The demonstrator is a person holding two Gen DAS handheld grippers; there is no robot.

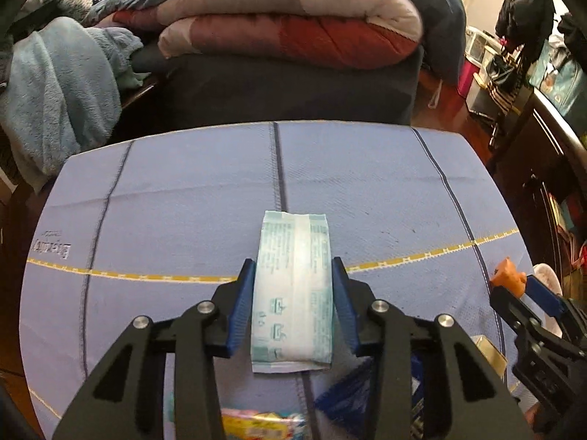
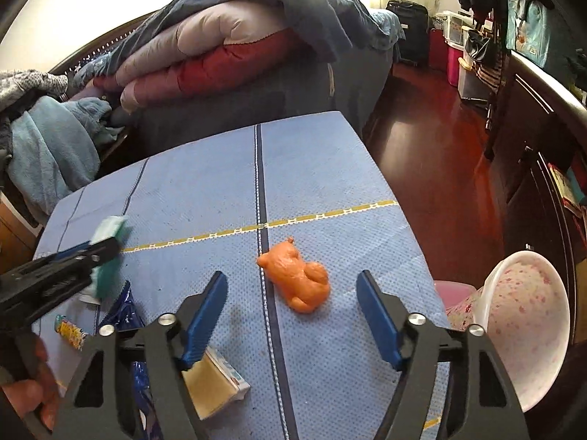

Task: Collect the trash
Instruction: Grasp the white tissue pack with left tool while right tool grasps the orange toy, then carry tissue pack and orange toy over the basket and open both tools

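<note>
Left gripper (image 1: 293,286) straddles the pale teal-and-white flat plastic packet (image 1: 291,293) on the blue stitched table cloth (image 1: 183,190), blue pads right at its edges, seemingly clamping it. Right gripper (image 2: 291,295) hangs half open, empty, around the orange crumpled bear-shaped plastic wrapper (image 2: 297,278) lying mid-cloth.

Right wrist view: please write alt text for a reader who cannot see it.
Open right tongs point down at an orange blob on a blue cloth, with a gap on both sides. A white bin stands at the right; the left tongs hold a teal packet.
</note>
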